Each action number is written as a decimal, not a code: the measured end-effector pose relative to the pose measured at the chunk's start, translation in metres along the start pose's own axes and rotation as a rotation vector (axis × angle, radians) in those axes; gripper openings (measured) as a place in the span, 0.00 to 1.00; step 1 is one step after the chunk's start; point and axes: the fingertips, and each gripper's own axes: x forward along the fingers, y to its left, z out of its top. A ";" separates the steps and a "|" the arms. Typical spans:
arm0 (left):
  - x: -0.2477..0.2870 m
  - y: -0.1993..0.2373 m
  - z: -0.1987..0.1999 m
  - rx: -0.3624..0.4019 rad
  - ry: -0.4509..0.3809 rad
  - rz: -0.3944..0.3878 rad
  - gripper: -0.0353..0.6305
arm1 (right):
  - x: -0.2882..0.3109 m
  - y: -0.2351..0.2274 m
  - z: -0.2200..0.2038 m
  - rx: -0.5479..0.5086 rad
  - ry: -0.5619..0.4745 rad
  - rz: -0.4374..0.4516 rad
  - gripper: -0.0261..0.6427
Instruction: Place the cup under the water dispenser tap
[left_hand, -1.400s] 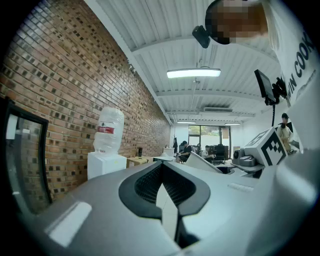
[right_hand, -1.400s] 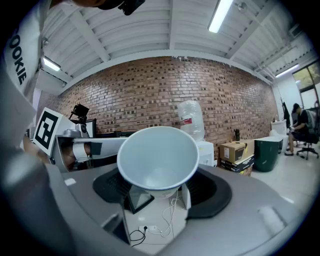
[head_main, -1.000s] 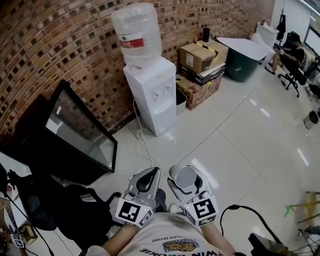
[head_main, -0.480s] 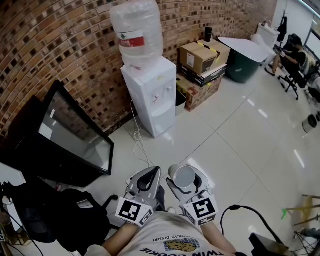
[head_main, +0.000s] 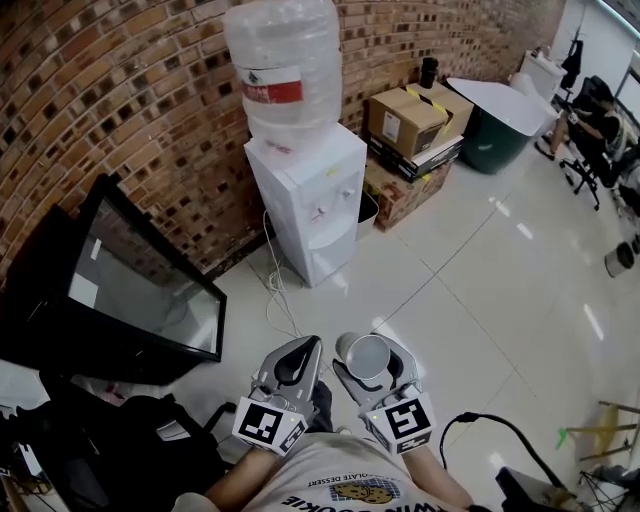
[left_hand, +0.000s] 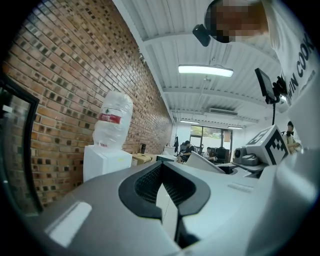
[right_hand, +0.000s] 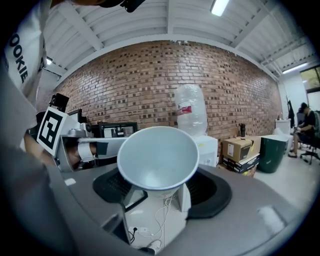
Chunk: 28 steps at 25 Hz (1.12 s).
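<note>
A white water dispenser (head_main: 312, 205) with a clear bottle (head_main: 285, 65) on top stands against the brick wall, its taps (head_main: 325, 210) facing the floor in front of me. A pale blue-white cup (head_main: 368, 355) sits upright between the jaws of my right gripper (head_main: 372, 362), which is shut on its lower part. In the right gripper view the cup (right_hand: 157, 157) fills the centre and hides most of the dispenser (right_hand: 209, 147) behind it. My left gripper (head_main: 292, 362) is level beside the right one, shut and empty. The left gripper view shows the dispenser (left_hand: 102, 160) far ahead at left.
A black-framed glass panel (head_main: 140, 285) leans on the wall left of the dispenser. White cables (head_main: 285, 295) trail on the tiles before it. A small bin (head_main: 368, 210), cardboard boxes (head_main: 410, 125) and a green tub (head_main: 495, 135) stand to its right. A black bag (head_main: 120, 450) lies at lower left.
Both grippers and the head view have advanced toward the dispenser, which now looks larger and nearer. The cup stays held in the right gripper; neither gripper's jaws have changed.
</note>
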 end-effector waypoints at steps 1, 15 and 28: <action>0.004 0.008 0.000 -0.006 0.004 0.001 0.04 | 0.008 -0.002 0.003 -0.001 0.004 0.001 0.53; 0.083 0.116 0.023 -0.051 -0.001 -0.051 0.04 | 0.131 -0.038 0.052 -0.032 0.044 -0.023 0.53; 0.138 0.150 0.039 -0.031 -0.021 -0.104 0.04 | 0.181 -0.075 0.074 -0.053 0.045 -0.070 0.53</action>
